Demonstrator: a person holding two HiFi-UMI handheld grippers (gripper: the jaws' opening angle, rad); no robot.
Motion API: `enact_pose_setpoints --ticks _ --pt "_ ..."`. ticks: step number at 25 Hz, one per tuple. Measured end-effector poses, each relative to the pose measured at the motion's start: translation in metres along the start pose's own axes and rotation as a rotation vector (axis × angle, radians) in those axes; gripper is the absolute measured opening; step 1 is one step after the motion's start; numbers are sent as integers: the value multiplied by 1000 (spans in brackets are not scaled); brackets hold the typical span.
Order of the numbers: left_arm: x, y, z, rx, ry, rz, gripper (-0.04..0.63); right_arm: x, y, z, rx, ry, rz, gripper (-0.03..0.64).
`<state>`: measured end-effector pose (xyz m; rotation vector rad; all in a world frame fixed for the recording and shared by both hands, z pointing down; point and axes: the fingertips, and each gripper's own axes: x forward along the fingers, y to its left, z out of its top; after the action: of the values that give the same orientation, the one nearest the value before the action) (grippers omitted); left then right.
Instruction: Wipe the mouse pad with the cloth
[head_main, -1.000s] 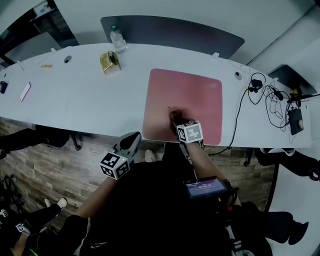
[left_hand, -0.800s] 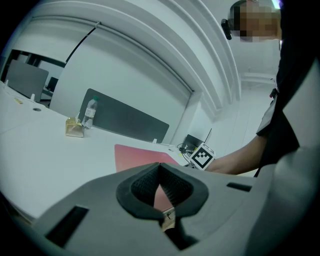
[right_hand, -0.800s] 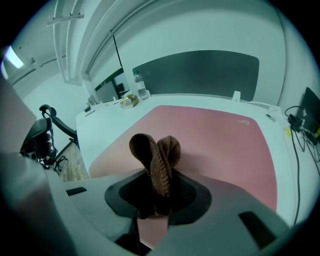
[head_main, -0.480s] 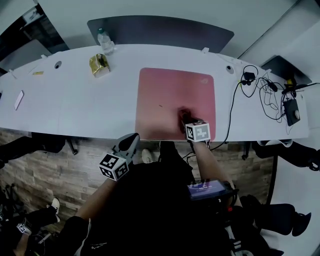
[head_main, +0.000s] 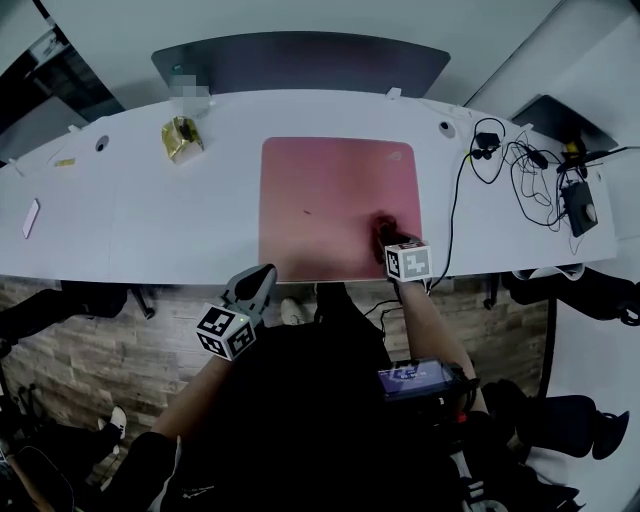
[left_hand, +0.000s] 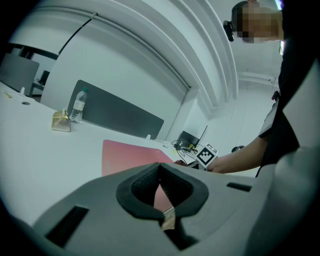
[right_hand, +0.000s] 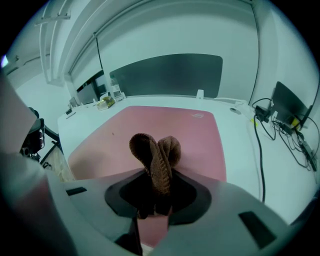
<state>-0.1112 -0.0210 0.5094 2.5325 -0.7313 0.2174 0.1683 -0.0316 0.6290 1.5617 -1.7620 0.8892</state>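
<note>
Head view: the right gripper (head_main: 386, 236) sits on the near right part of the pink mouse pad (head_main: 330, 195), with a dark lump of cloth (head_main: 381, 226) just ahead of its marker cube (head_main: 407, 262), whose face carries only black and white squares. The right gripper view shows what that view cannot: the jaws are clamped on the brown ribbed cloth, which stands up from between them in two rounded folds, and the pad spreads out ahead of and to both sides of the jaws. A small logo (right_hand: 198, 115) is at the pad's far right corner, ahead and right of the jaws, too small to read. The left gripper (head_main: 258, 284) is held off the white table (head_main: 140, 215), just short of its near edge. In the left gripper view its jaws are closed tip to tip with nothing between them, and a strip of the pad shows through the gap between their pads. Far ahead and left of these jaws stand a clear bottle (left_hand: 76, 106) and a gold packet (left_hand: 61, 121), their labels unreadable. Only the head view shows the black cables (head_main: 520, 165) on the table to the right of the right jaws, and a lit screen (head_main: 410, 378) at the person's waist, its writing illegible
</note>
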Motion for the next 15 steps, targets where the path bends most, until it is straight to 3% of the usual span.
enact_pose_setpoints --ticks 15 --pt "37 -7 5 13 47 -58 8 -31 -94 -28 51 25 -158 118"
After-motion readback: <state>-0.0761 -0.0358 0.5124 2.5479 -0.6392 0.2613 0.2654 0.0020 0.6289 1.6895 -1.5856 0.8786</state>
